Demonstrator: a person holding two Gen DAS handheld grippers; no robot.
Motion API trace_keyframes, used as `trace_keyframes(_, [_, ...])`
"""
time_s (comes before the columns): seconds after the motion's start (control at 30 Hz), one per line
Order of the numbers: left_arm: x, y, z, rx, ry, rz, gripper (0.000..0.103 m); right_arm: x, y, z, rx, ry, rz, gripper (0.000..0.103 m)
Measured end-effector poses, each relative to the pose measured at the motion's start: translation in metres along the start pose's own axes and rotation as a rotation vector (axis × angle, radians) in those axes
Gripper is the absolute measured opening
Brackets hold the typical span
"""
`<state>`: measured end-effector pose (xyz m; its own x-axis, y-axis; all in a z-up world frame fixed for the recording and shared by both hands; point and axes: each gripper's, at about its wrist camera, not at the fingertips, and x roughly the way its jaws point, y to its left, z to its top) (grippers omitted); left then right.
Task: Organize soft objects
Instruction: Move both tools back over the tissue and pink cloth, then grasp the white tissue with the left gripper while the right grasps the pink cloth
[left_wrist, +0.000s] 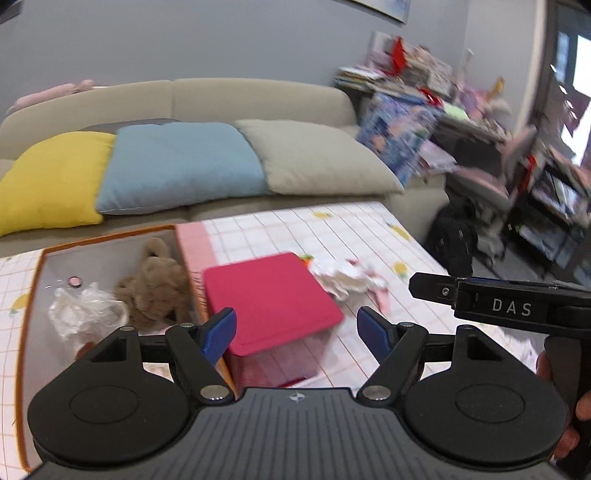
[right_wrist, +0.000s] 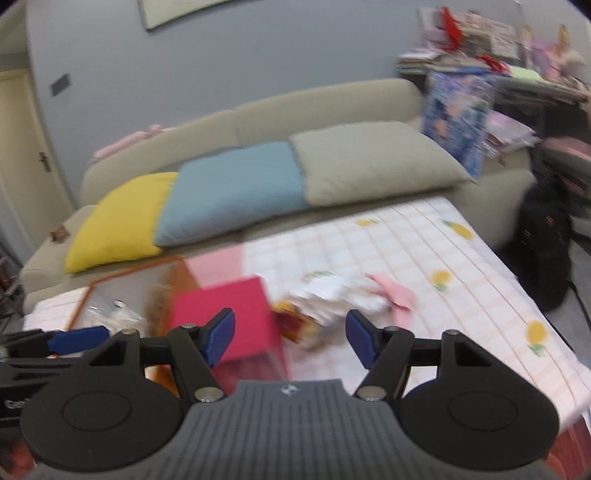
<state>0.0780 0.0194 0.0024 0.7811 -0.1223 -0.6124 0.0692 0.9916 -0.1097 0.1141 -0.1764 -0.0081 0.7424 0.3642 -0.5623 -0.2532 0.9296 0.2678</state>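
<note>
A brown plush toy (left_wrist: 155, 284) and a crumpled clear plastic bag (left_wrist: 81, 314) lie inside the orange-rimmed box (left_wrist: 33, 295) on the left of the table. A magenta box (left_wrist: 269, 299) stands beside it. Behind that box lies a heap of white and pink cloth (left_wrist: 347, 277). My left gripper (left_wrist: 297, 334) is open above the magenta box's near edge and holds nothing. My right gripper (right_wrist: 291, 338) is open and empty, hovering before the magenta box (right_wrist: 221, 314) and the white cloth (right_wrist: 332, 295), with a pink cloth (right_wrist: 395, 295) further right. The right wrist view is blurred.
A checked tablecloth with yellow fruit prints (right_wrist: 461, 288) covers the table. Behind stands a beige sofa (left_wrist: 258, 96) with yellow (left_wrist: 51, 177), blue (left_wrist: 177, 166) and grey (left_wrist: 317, 162) cushions. Cluttered shelves (left_wrist: 406, 92) and a black bag (left_wrist: 450, 236) stand to the right.
</note>
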Motion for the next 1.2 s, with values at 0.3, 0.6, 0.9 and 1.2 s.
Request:
trace_keyframes(0.3, [0.039, -0.034, 0.003, 0.220, 0.053, -0.014, 0.087, 0.024, -0.042, -0.009, 0.056, 0.012, -0.136, 0.066])
trace_keyframes(0.6, [0.098, -0.080, 0.015, 0.629, 0.106, -0.022, 0.087, 0.080, -0.076, -0.006, 0.013, 0.001, -0.210, 0.065])
trace_keyframes(0.9, [0.168, -0.118, 0.005, 0.938, 0.226, 0.022, 0.086, 0.132, -0.101, -0.008, -0.008, 0.019, -0.158, 0.058])
trace_keyframes(1.2, [0.218, -0.132, -0.009, 1.077, 0.309, 0.084, 0.066, 0.172, -0.125, -0.019, -0.028, 0.082, -0.124, 0.058])
